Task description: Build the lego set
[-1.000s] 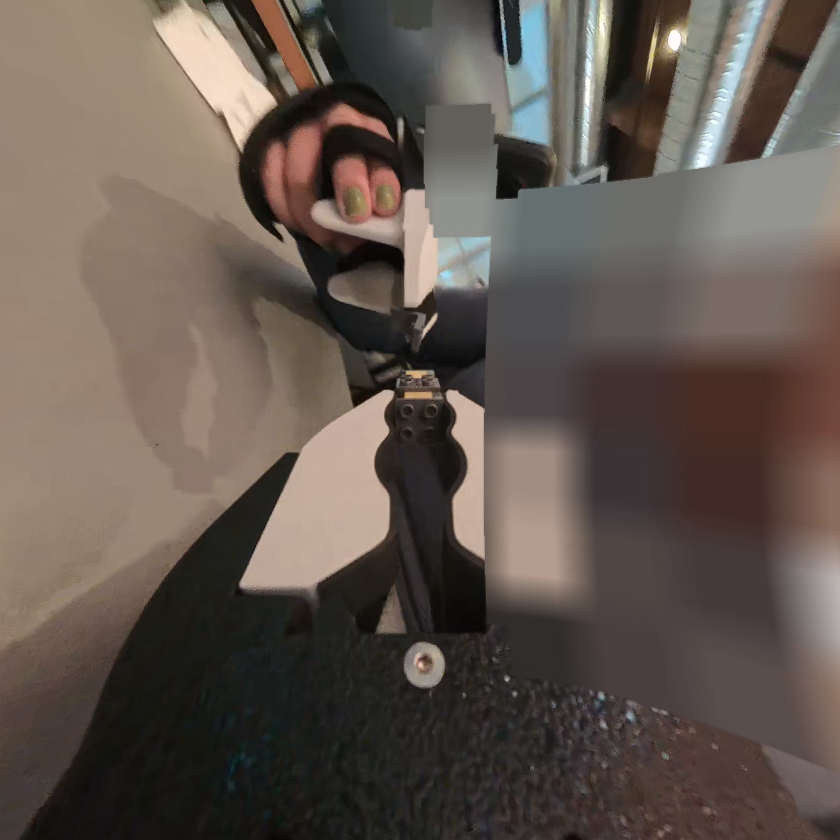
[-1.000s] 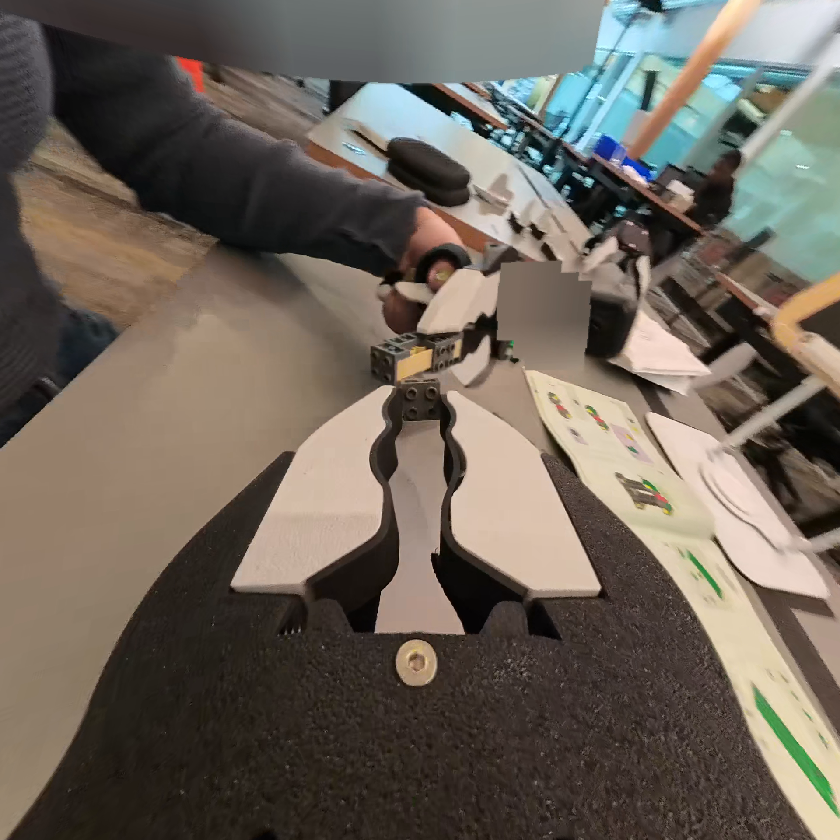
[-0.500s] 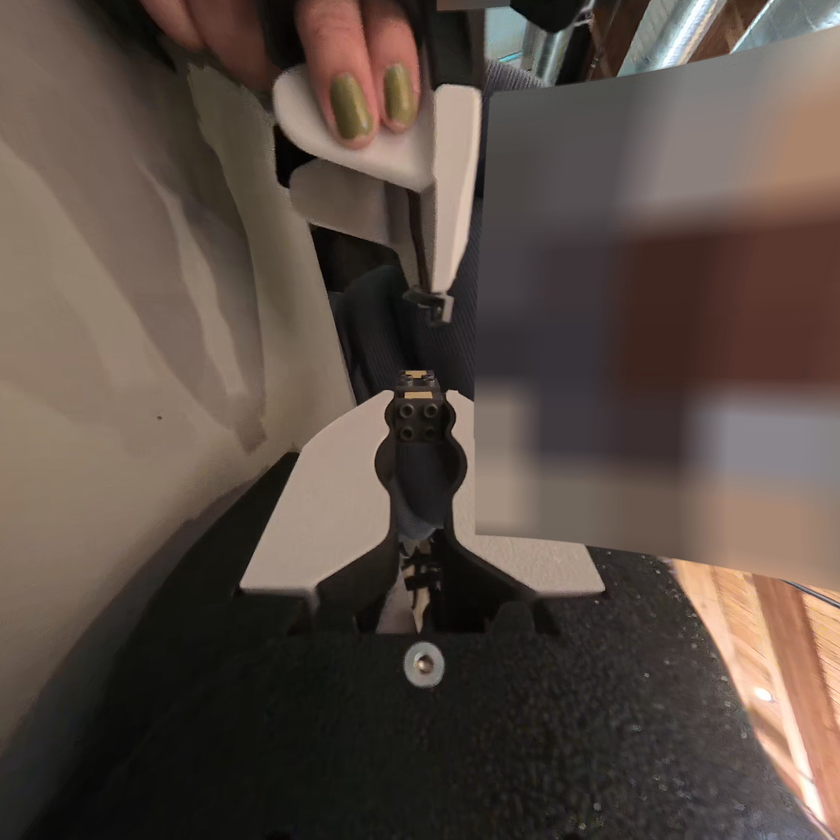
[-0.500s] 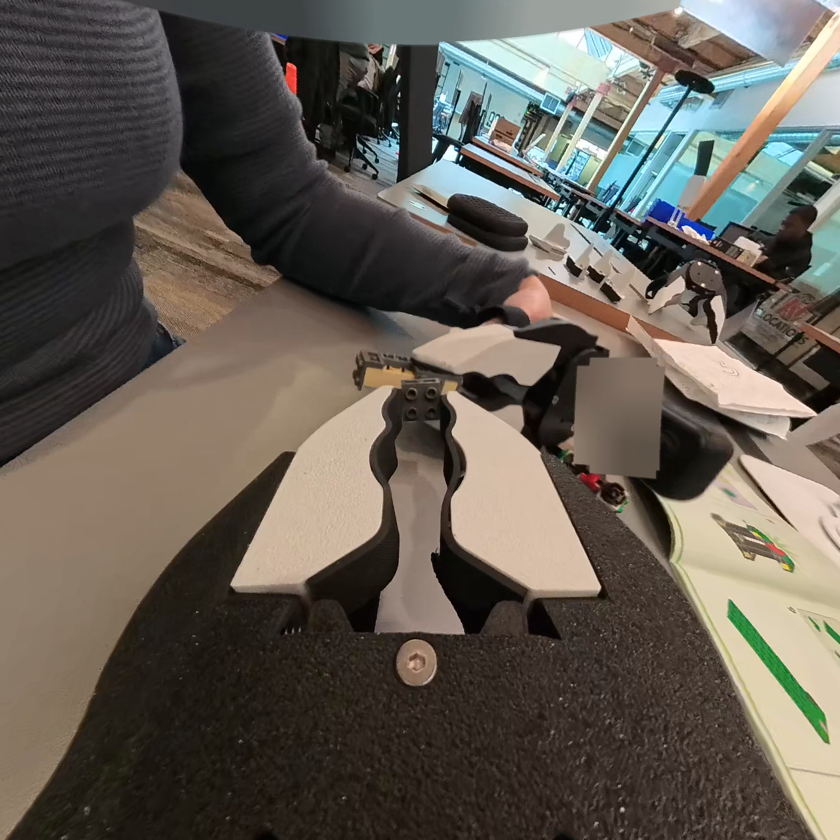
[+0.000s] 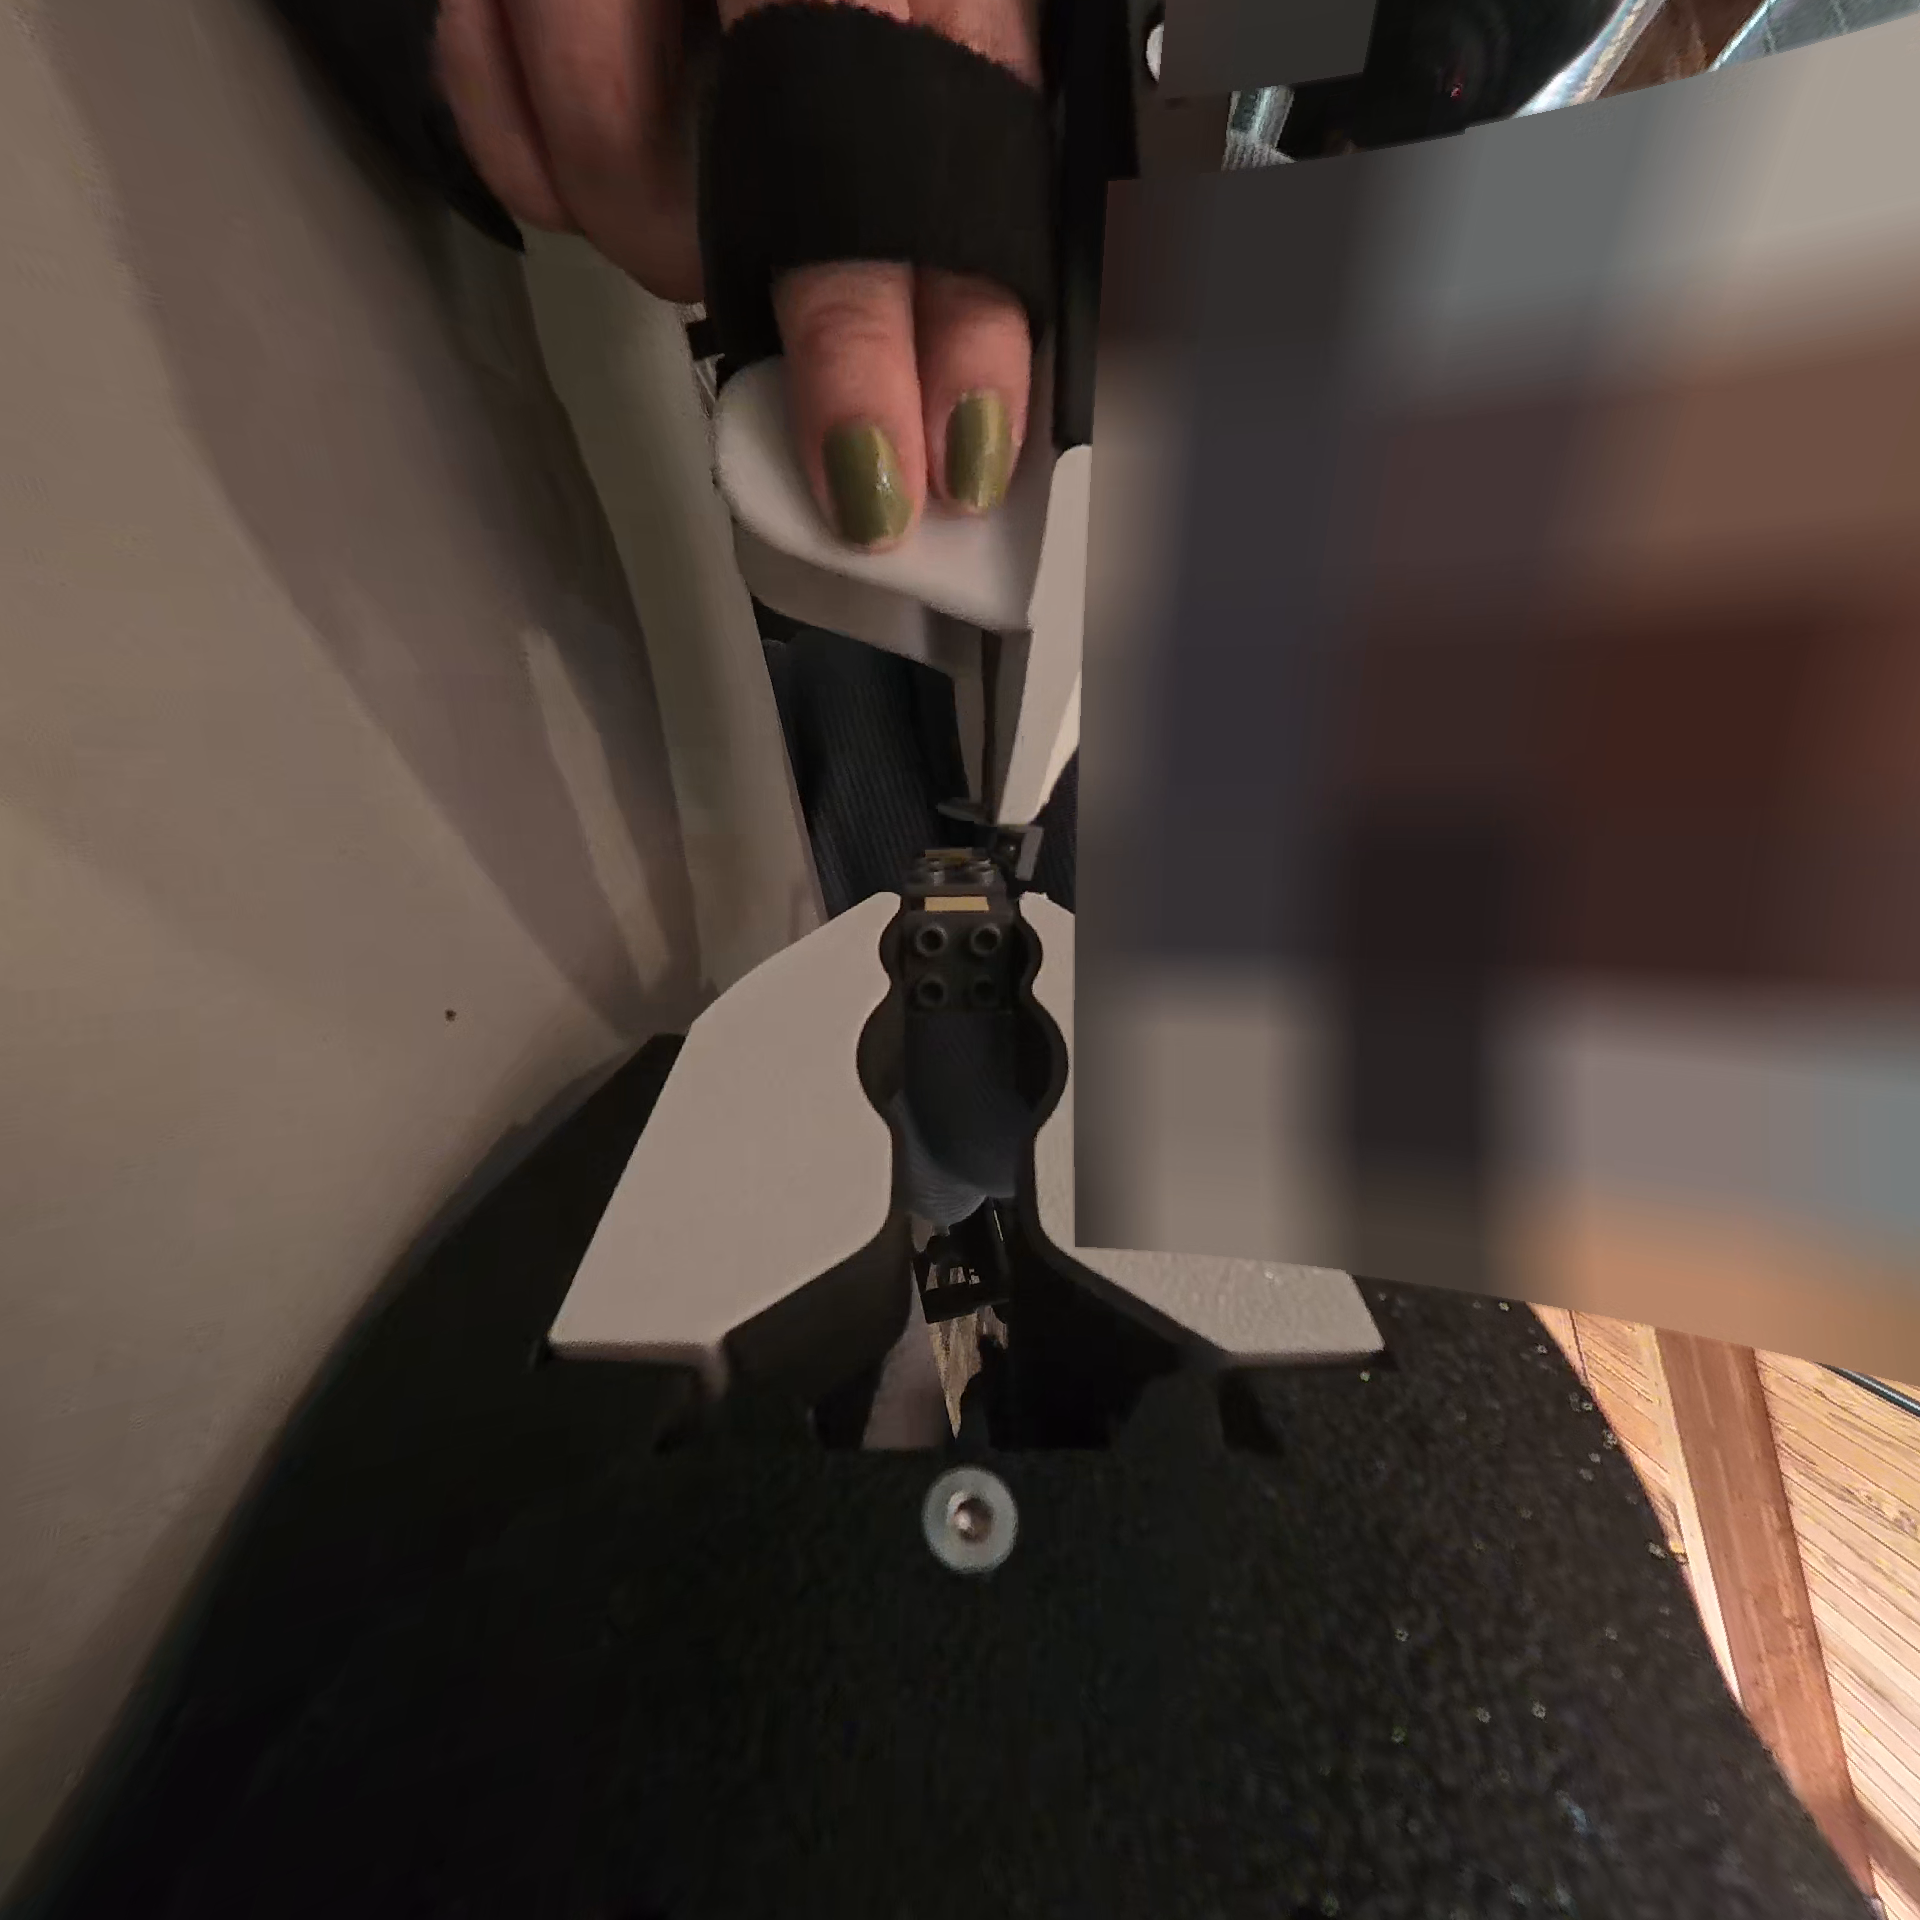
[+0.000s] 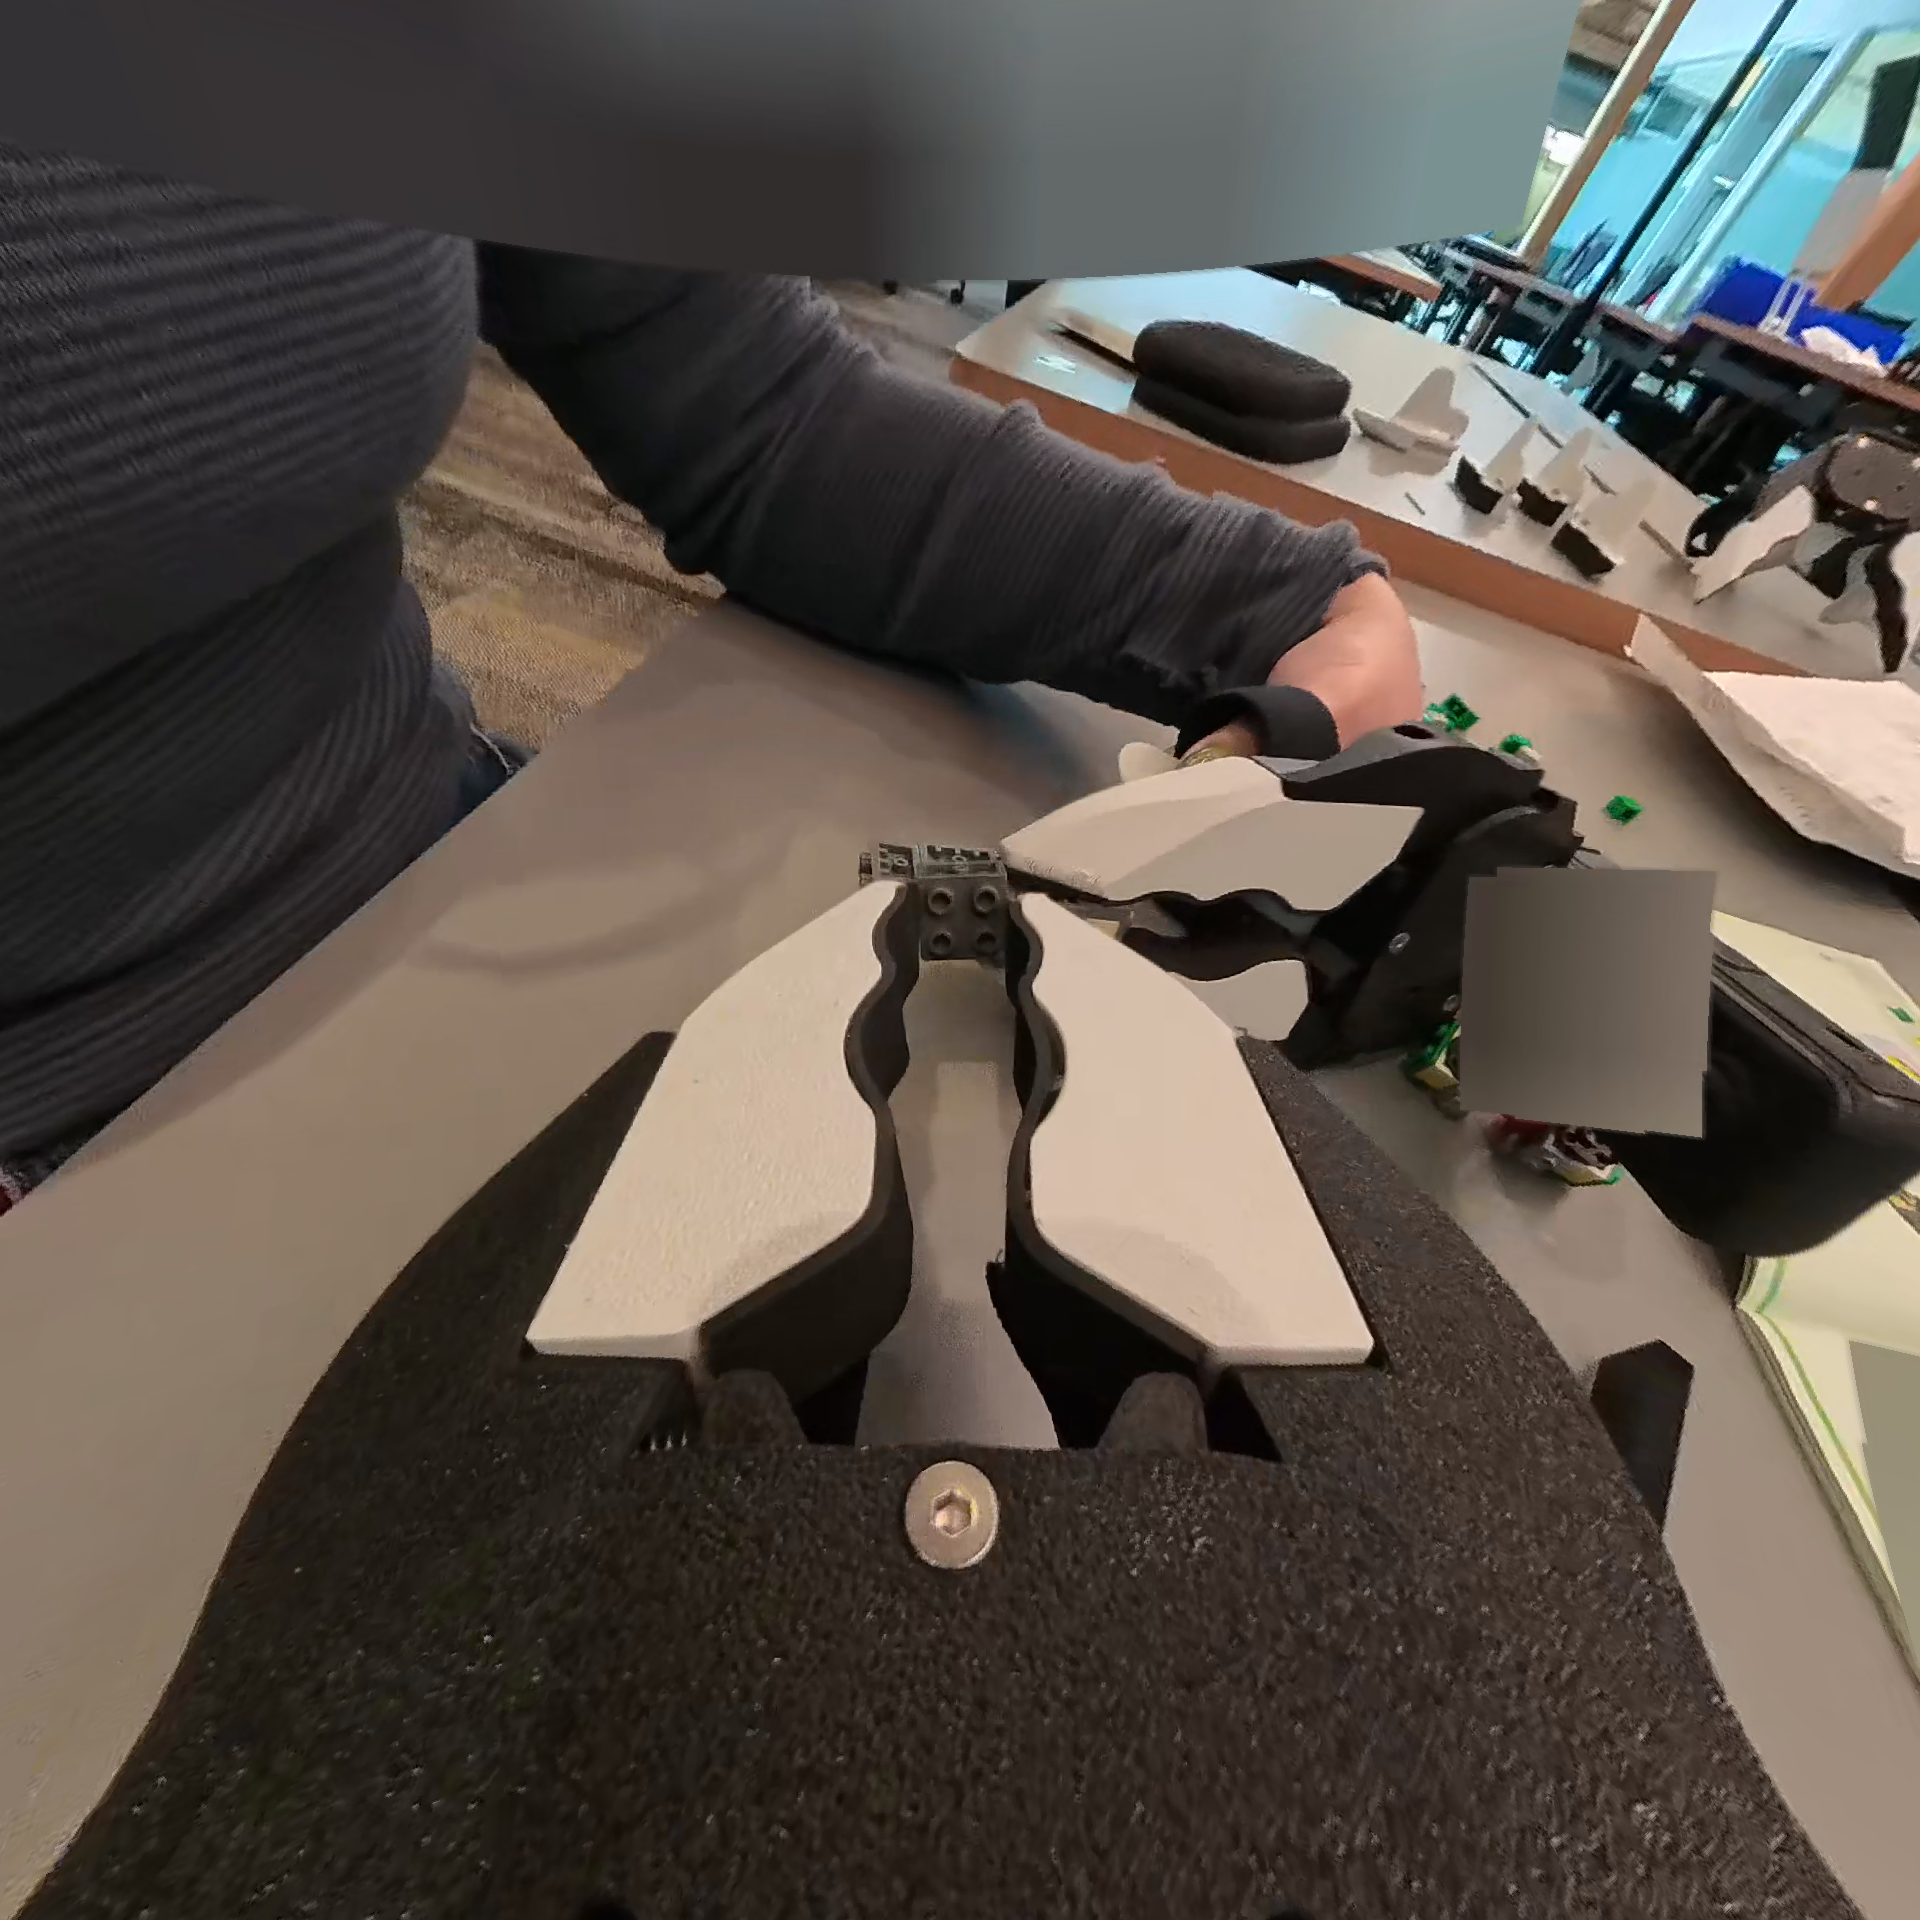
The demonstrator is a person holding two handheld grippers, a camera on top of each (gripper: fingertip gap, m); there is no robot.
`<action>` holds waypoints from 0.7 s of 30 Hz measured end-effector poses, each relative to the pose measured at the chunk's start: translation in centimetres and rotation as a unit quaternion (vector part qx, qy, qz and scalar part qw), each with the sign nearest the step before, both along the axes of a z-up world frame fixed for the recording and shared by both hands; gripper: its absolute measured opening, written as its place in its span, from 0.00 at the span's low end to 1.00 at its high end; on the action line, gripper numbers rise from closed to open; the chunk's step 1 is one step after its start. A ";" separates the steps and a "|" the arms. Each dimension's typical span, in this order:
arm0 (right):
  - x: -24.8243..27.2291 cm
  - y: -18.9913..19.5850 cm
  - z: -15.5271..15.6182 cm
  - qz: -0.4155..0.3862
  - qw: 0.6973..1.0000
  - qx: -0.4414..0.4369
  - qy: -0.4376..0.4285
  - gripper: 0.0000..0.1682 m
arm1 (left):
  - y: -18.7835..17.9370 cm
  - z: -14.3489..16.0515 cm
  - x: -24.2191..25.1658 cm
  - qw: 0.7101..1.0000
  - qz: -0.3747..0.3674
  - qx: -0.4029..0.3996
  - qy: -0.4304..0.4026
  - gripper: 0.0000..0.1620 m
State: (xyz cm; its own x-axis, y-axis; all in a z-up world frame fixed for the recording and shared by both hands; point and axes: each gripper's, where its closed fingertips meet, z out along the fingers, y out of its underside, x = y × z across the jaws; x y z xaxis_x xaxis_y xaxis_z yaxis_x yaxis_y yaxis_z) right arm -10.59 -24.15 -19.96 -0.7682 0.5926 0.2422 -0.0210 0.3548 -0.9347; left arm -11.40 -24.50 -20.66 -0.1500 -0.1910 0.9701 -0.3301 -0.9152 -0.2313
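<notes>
both claws grip the dark lego piece (image 6: 954,902) at their tips — right claw (image 6: 954,920), left claw (image 5: 954,940).

Each camera is set just behind its own claw, very near, facing forward along the fingers. The lego piece (image 5: 954,935) (image 6: 961,912) is seen in both views.

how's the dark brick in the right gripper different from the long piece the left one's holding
The dark brick in the right gripper is a short, all-dark block with four studs facing its camera. The long piece in the left gripper is a longer bar that lies crosswise and carries a tan strip. The dark brick sits just under the long piece. Both are dark and clamped at the fingertips.
</notes>
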 end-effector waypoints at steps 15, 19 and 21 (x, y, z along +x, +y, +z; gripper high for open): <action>-0.4 -0.1 -0.6 0.001 0.999 0.002 -0.037 0.09 | 0.1 0.0 0.0 1.000 0.002 0.000 -0.002 0.10; -0.4 -0.1 -0.6 0.003 0.999 -0.001 -0.040 0.09 | 0.1 0.0 0.0 1.000 0.002 0.000 -0.002 0.10; -0.4 -0.1 -0.6 0.003 0.999 -0.003 -0.042 0.09 | 0.1 0.0 0.0 1.000 0.003 0.000 -0.003 0.10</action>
State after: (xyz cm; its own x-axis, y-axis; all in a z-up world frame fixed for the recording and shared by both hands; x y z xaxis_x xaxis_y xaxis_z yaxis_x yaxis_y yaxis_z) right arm -10.95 -24.22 -20.51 -0.7891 0.5896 0.1723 0.0566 0.3490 -0.9354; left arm -11.42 -24.42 -20.63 -0.1542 -0.1910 0.9694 -0.3242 -0.9170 -0.2323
